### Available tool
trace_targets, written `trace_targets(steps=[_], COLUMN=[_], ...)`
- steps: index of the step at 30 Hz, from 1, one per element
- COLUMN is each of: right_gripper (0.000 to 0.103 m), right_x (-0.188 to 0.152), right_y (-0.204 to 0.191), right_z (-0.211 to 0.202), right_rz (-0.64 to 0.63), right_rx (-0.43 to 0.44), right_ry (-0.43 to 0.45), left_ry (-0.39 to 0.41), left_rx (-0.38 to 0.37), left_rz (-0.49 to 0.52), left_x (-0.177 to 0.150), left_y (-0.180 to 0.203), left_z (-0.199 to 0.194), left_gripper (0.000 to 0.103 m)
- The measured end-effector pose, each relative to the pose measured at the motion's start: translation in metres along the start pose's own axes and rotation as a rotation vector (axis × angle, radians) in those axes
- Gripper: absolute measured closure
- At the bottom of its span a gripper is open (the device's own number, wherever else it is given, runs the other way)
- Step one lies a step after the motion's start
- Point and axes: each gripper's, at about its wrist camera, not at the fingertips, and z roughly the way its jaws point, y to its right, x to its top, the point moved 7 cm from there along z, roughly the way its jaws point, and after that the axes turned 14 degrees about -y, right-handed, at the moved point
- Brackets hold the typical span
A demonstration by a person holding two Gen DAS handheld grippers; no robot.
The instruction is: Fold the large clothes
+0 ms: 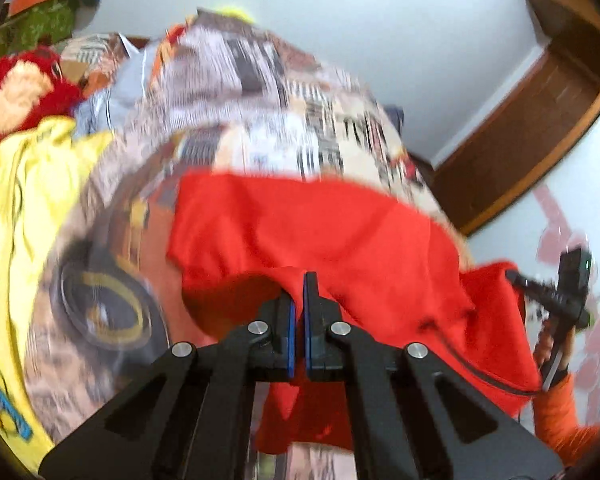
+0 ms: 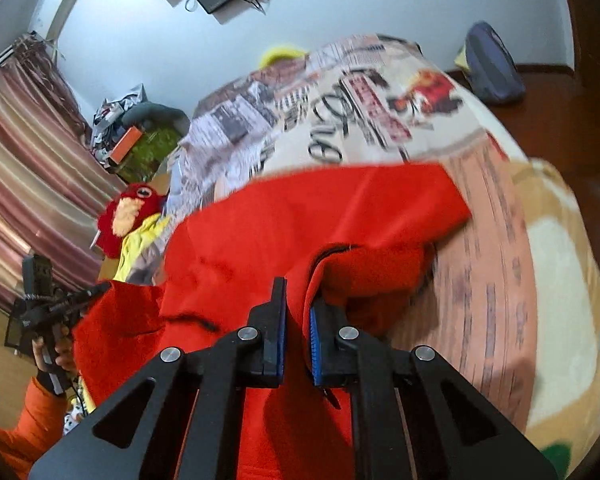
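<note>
- Red jacket (image 1: 320, 224) lies spread on the bed cover (image 1: 260, 92), with its near edge lifted off the bed.
- Left gripper (image 1: 299, 312) is clenched on a fold of the jacket's near edge.
- Right gripper (image 2: 296, 320) pinches the jacket too, close to the black zipper (image 2: 324, 256).
- Both pictures are blurry, so I think the jacket is mid-lift, but I am not sure.
- Yellow shirt (image 1: 24, 208) and a red plush toy (image 1: 16, 92) sit beyond the jacket's left side.
- Step now, I guess: the first fold.
- Next, both grippers should carry the near edge over the jacket to its far edge, keeping level.
</note>
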Motion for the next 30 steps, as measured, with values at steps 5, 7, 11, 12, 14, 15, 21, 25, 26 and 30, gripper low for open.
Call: trace_targets(steps=[5,7,11,12,14,15,21,25,26,30], right_gripper=[0.095,0.095,0.095,0.095,0.094,0.094,0.09,0.067,0.067,0.067], right_x=[0.046,0.065,0.09,0.095,0.099,0.099,0.09,0.086,0.083,0.071], right_y=[0.021,0.035,0.061,0.069,0.079,0.086,0.106,0.122,0.125,0.122], right_z=[0.006,0.017,0.045,0.057,0.07,0.081,0.089,0.054,0.04,0.012], right_rz=[0.051,0.08,0.154,0.185,0.232,0.259,0.334,0.335,0.334,0.264], right_rx=[-0.017,-0.036,-0.014,0.006,0.02,0.016,0.092,-0.082,-0.141,-0.222], right_ry=[0.056,0.064,0.053,0.041,0.025,0.005,-0.014,0.056,0.07,0.064], left_ry=[0.076,0.074,0.022,-0.005,-0.058,-0.086,-0.135,-0.141,-0.124,-0.042], left_rx=[0.069,0.087,0.069,0.075,0.088,0.095,0.159,0.266,0.274,0.311], left_rz=[-0.072,-0.117,-0.247,-0.273,-0.309,-0.319,-0.234,-0.188,-0.178,-0.132], left_x=[0.054,0.066,0.076,0.076,0.072,0.07,0.059,0.063,0.065,0.065], left_y=[-0.029,-0.045,-0.082,-0.091,-0.104,-0.11,-0.108,-0.106,-0.104,-0.089], left_z=[0.007,0.022,0.072,0.088,0.117,0.132,0.147,0.126,0.116,0.076], left_gripper=[0.102,0.102,0.101,0.101,0.101,0.101,0.094,0.072,0.071,0.053])
